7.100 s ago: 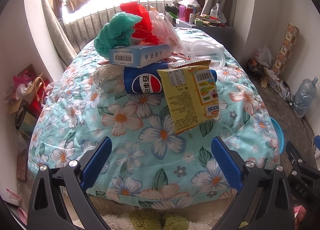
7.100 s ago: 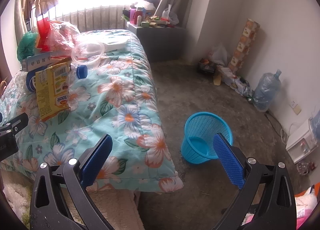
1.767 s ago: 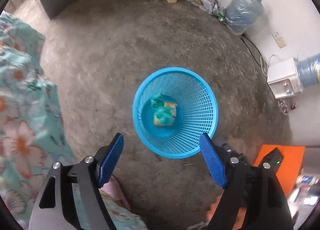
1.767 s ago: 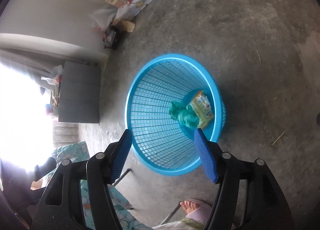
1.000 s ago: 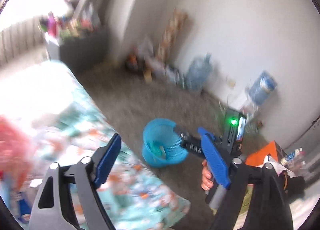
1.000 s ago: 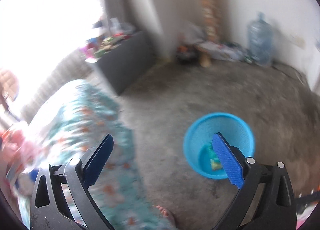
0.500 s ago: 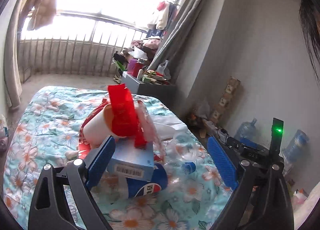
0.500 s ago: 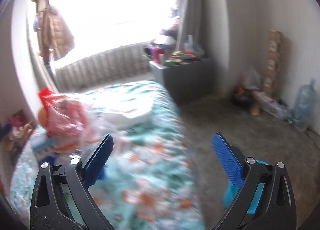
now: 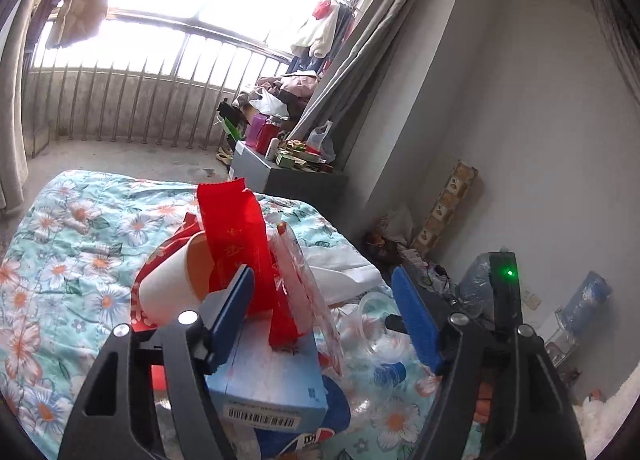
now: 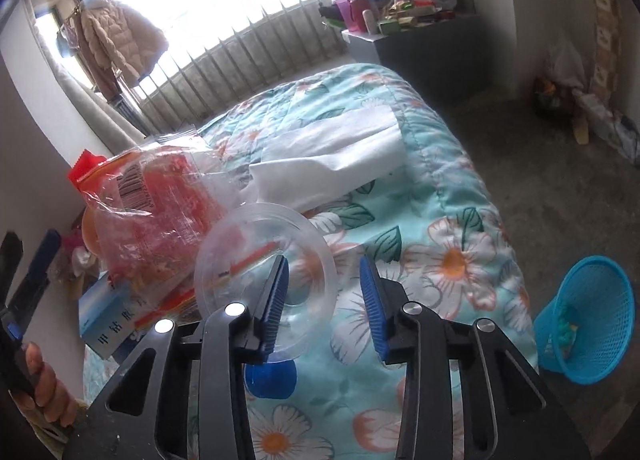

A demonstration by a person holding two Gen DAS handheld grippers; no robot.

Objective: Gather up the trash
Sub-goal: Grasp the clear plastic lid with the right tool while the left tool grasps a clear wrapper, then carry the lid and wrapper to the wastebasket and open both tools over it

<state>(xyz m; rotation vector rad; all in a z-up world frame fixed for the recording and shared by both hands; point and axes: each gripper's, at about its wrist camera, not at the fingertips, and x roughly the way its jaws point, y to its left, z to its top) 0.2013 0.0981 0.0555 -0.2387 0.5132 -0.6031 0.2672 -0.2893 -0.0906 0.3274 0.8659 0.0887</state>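
A trash pile sits on the floral bed: a red wrapper, a white paper cup, a clear red-printed bag, a light blue box and a blue Pepsi bottle. My left gripper is open just above the box, its fingers either side of the wrapper and bag. My right gripper is open, partly closed in, its left finger over a clear plastic lid. The blue bottle cap lies below it. The blue basket on the floor holds trash.
A white cloth lies on the bed beyond the lid. A grey cabinet with clutter stands by the window. Water jugs and boxes line the right wall. My other gripper and hand show at the right wrist view's left edge.
Both grippers have swung from above the basket back to the bed and closed in on the pile. The right gripper's jaws have narrowed near the clear lid.
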